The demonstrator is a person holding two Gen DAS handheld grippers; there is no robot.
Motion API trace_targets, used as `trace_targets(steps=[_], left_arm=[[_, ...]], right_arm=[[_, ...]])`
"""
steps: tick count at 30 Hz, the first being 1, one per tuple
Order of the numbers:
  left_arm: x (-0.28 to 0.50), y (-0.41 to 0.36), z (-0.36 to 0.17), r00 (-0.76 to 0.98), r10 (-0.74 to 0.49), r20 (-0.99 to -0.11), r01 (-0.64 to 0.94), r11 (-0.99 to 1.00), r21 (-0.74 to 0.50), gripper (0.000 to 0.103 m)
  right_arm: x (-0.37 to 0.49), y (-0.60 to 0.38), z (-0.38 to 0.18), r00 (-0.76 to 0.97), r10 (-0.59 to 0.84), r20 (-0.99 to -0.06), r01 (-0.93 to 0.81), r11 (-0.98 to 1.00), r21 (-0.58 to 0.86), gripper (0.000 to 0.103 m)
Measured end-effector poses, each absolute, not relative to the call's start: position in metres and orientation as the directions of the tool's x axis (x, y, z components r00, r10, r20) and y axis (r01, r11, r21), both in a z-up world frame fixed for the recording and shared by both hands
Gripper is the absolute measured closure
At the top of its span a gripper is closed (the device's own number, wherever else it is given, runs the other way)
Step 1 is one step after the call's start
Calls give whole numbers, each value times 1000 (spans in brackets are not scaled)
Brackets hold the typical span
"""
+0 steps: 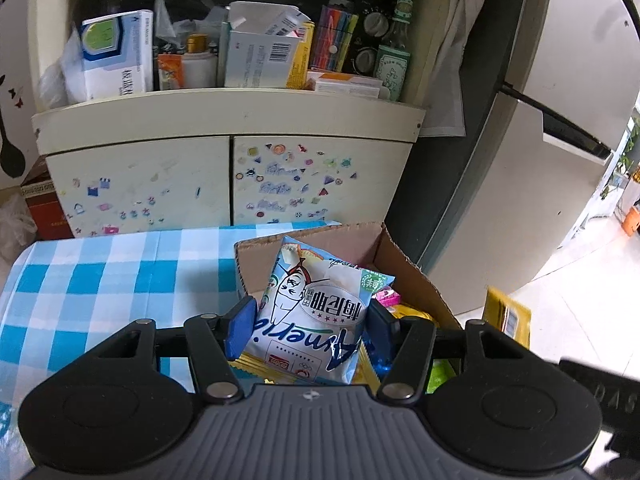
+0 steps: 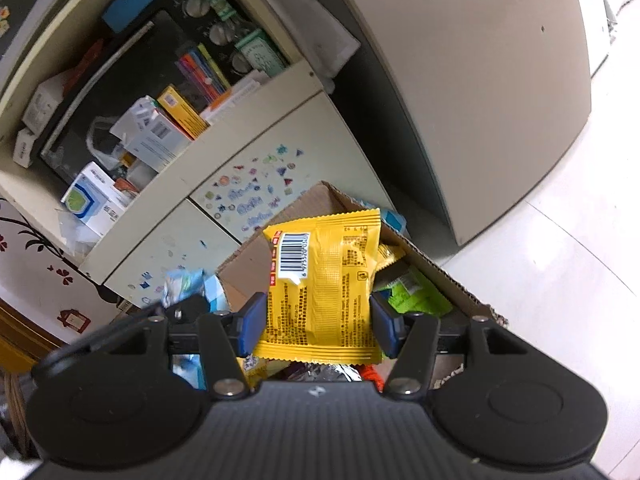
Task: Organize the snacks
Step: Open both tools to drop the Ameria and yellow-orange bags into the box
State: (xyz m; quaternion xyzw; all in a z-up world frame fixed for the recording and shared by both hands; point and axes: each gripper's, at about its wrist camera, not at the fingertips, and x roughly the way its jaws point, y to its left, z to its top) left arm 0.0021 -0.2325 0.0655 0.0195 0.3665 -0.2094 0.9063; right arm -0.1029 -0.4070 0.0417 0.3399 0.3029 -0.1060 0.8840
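My left gripper (image 1: 306, 326) clamps the white-blue snack pack (image 1: 316, 312) over the cardboard box (image 1: 416, 276) on blue-check cloth (image 1: 100, 280); right gripper (image 2: 316, 322) pinches the yellow packet (image 2: 328, 284). Cream cabinet (image 1: 224, 120) behind, fridge (image 1: 532, 152) beside, tile floor (image 2: 560, 280).

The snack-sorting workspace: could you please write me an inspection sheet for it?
Surface: blue-and-white checked cloth, bare where visible.
Job's things: white-and-blue snack packet and yellow snack packet, both above the open cardboard box, which holds more packets.
Clutter: shelf crowded with cartons, bottles and pens.
Grippers: left claw shut on the white-and-blue snack packet; right claw shut on the yellow snack packet.
Cables: nothing seen.
Surroundings: stickered cabinet doors, pale tiled floor.
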Motion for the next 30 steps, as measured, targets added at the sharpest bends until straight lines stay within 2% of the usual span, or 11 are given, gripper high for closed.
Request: trace_targets(steps=[2,3,4,5,6,11,19,30], left_arm=[[3,-238,66,653,-356,-669,397,912,-97,36],[3,-240,67,657,-352,-667,403,911,-83,31],[1,-243,68,665,-343,-664,407,911,-64,20],[-1,-245,68,675,-327,-661,407,913,-35,15],[-3,-247,69,688,-309,-657,406,914,-5,8],[-10,-247,70,702,-264,-661,402,913,63,4],[-15,-234,71,704,-185,-686,346,932,104,3],[-29,-209,75,690,-132,-712,292,950,107,2]], right_arm=[[-102,-408,40,785,8,-619,414,738,534,43],[-102,-409,39,782,4,-623,422,733,533,41],[-103,-410,39,780,-2,-626,428,731,532,35],[-103,-410,40,779,-9,-626,433,731,528,31],[-103,-410,40,779,-15,-627,435,732,524,29],[-103,-410,41,780,-18,-625,437,732,523,28],[-102,-410,41,779,-29,-626,443,732,518,24],[-97,-397,43,766,-68,-640,429,795,429,22]])
